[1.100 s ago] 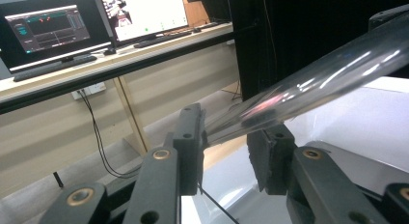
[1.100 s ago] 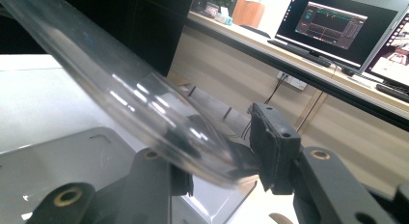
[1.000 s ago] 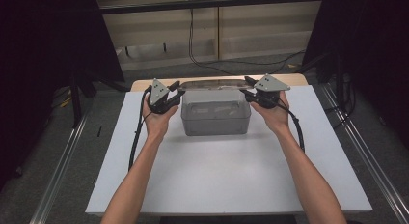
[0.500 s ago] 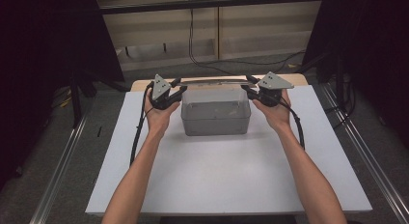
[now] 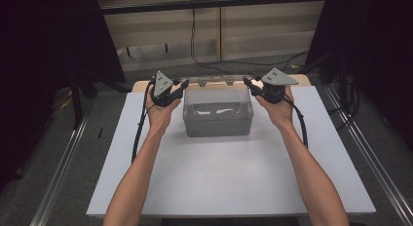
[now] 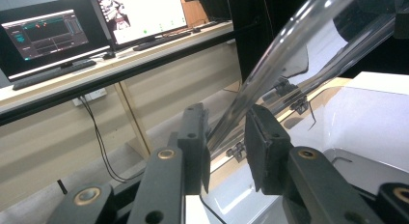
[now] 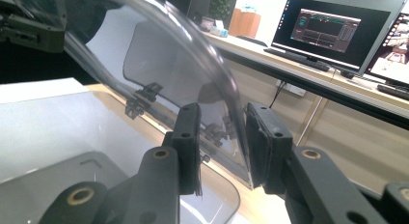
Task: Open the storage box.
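Observation:
A clear plastic box [image 5: 218, 120] stands at the back middle of the white table [image 5: 219, 182]. Its clear hinged lid [image 5: 214, 82] is tilted up at the far side. My left gripper [image 5: 182, 84] holds the lid's left edge, and in the left gripper view the clear lid rim [image 6: 289, 40] runs between the jaws of this gripper [image 6: 226, 137]. My right gripper [image 5: 247, 82] grips the lid's right edge. In the right gripper view the curved lid [image 7: 193, 45] sits between that gripper's [image 7: 223, 137] jaws, with the hinges [image 7: 140, 101] and the box's inside [image 7: 48, 185] below.
Metal rails [image 5: 63, 162] run along both sides of the table. A beige shelf with cables [image 5: 195, 36] stands behind it. Monitors [image 6: 48, 35] [image 7: 328, 31] sit on a desk farther off. Dark curtains flank the space.
Both grippers have risen a little and moved toward the back, swinging the clear lid up off the box.

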A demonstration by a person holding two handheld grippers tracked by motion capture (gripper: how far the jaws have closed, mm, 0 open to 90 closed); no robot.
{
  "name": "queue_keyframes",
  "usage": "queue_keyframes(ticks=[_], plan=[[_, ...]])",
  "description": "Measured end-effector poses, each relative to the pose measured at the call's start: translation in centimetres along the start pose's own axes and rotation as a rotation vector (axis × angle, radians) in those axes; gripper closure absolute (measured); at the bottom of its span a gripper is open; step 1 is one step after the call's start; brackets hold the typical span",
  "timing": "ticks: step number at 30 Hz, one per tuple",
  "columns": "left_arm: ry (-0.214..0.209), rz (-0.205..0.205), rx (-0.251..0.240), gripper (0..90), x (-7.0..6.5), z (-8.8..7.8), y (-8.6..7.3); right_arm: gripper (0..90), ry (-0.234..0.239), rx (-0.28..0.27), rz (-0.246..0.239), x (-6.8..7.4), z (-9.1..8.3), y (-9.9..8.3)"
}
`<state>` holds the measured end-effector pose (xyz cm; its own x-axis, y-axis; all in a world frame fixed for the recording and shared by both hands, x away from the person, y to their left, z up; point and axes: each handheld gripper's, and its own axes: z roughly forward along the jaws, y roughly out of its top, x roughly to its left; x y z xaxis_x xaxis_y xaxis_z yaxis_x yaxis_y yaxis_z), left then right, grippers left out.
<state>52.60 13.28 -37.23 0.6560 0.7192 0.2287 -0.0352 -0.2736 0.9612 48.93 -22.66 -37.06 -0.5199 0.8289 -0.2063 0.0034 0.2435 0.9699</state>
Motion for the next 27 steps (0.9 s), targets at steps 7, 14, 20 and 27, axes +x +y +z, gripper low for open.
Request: queue_keyframes(ticks=[7,14,20,27], plan=[[0.0,-0.016,-0.006,72.1,0.4,0.3,0.2,69.2,-0.005,0.009,0.019,-0.8,0.1,-0.7],[0.0,-0.019,-0.007,74.0,0.8,0.6,0.4,73.0,-0.004,0.012,0.026,-1.5,0.7,-1.0],[0.006,-0.041,-0.02,75.0,1.0,0.9,0.4,75.5,-0.003,0.006,0.032,-1.8,1.6,-0.5],[0.008,-0.061,-0.034,75.7,1.4,1.2,0.3,75.9,-0.006,0.004,0.053,-2.2,2.0,-0.3]])
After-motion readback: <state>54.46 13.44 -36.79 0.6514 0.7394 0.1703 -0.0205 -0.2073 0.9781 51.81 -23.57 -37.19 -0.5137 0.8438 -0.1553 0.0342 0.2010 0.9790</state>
